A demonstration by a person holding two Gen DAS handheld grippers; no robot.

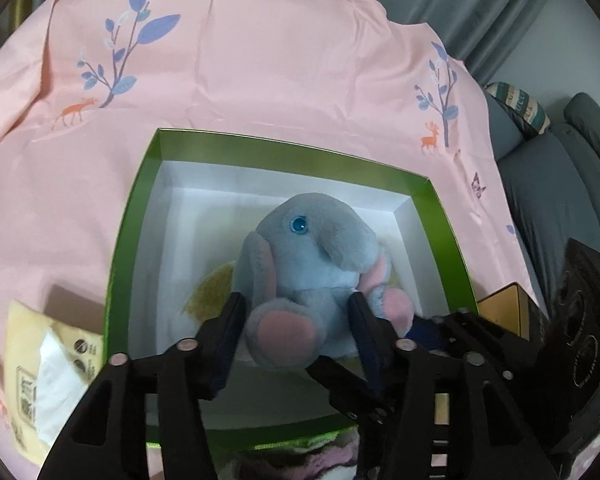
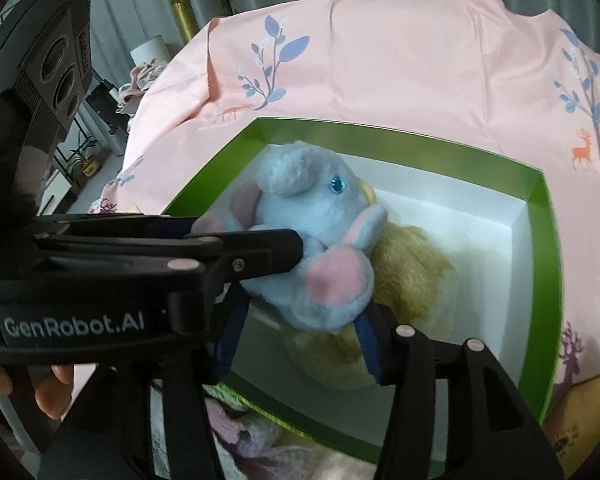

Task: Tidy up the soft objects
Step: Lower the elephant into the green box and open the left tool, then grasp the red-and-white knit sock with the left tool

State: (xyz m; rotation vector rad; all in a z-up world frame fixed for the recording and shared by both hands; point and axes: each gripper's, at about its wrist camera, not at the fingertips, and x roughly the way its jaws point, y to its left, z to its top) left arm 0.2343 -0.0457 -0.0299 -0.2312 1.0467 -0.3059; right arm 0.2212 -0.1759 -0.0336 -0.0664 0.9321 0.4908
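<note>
The left gripper [image 1: 296,312], squeezing the elephant toy [image 1: 312,264], should lower it gently into the green box [image 1: 120,240] before letting go.

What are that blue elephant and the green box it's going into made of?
The elephant looks like soft plush fabric: fuzzy pile, smoother pink pads, and a glossy, probably plastic, blue eye. The green box seems to be thin cardboard: crisp folded corners, slightly shiny green rim, matte white inside. The left claw holds the elephant.
</note>
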